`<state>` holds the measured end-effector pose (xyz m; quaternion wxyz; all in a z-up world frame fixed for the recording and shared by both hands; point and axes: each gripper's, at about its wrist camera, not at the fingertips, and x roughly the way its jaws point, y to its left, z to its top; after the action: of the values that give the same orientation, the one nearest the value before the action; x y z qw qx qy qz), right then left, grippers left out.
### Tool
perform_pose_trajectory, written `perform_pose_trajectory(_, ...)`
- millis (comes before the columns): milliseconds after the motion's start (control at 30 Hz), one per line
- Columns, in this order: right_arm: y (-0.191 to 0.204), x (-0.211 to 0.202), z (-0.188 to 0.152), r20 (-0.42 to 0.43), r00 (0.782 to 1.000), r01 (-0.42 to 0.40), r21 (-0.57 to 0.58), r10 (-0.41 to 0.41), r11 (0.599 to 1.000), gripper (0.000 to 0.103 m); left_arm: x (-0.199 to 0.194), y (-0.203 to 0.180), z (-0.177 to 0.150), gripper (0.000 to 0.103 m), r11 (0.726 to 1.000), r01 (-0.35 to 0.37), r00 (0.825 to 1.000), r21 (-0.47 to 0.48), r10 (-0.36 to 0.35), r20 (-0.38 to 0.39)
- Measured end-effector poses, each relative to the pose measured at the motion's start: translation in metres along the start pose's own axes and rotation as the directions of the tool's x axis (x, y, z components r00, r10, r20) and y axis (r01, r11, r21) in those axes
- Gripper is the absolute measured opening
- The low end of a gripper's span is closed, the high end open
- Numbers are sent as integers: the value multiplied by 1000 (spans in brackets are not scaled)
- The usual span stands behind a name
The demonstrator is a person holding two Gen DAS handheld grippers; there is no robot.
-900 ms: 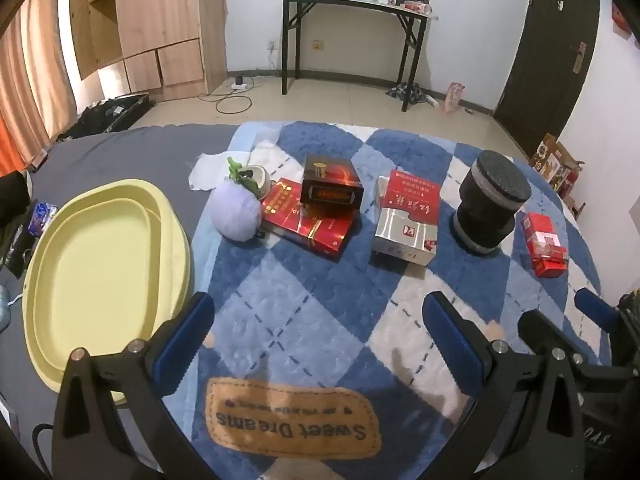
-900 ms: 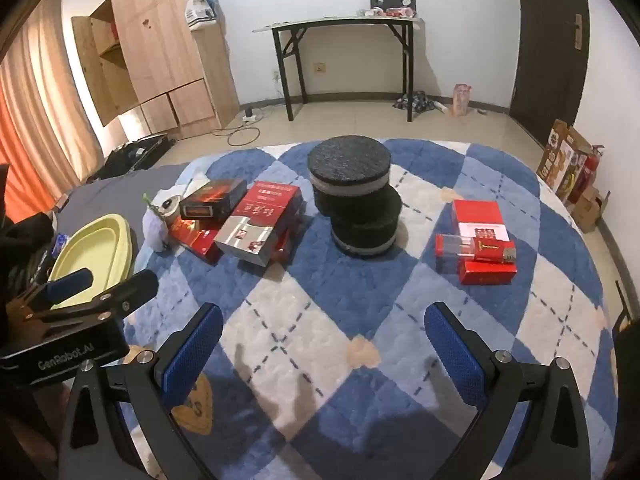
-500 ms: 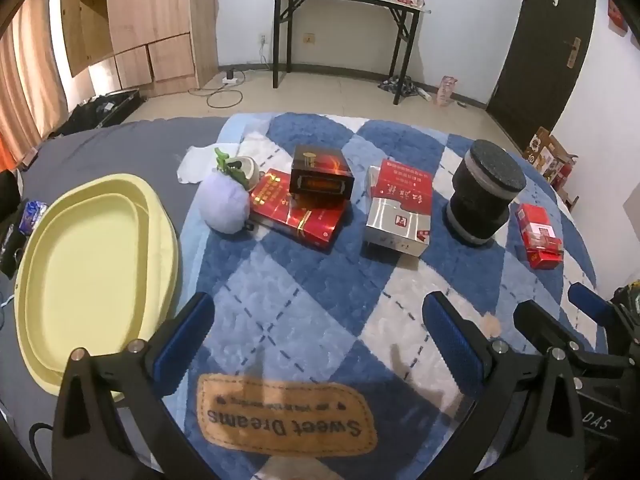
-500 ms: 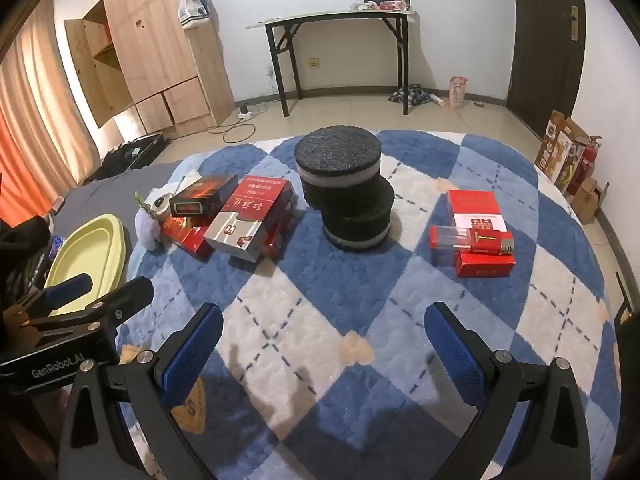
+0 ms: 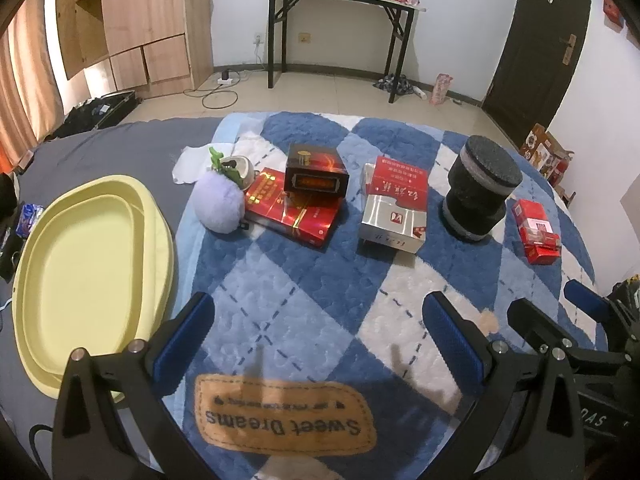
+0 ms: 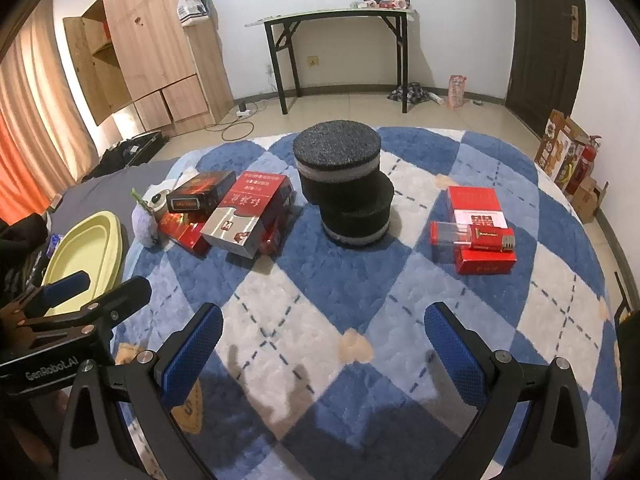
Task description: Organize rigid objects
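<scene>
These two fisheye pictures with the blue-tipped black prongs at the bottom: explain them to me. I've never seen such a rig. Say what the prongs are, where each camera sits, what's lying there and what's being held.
The prongs are hand-held grippers; a person carries one in each hand. Each has a camera that looks forward along its two fingers. One picture comes from the left gripper, the other from the right gripper. Each also shows the other gripper at its edge.

Both are open and hold nothing.

They point down at a blue and white checked quilt. On it lie a dark box stacked on a flat red box, a red and silver box, two stacked black round containers, a small red box with a clear and red item on top, and a purple plush toy. A yellow oval tray lies to the left, beside the quilt.
</scene>
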<state>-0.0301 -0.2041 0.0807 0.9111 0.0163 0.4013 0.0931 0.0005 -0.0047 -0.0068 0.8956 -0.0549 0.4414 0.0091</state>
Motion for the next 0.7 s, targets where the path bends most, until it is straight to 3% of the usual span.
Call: perform_pose_trajectory(700,0,9,-3,-16,1000,-4,-2,4,1000,102,6,-2,-4,103,999,-37,999,17,37,-17)
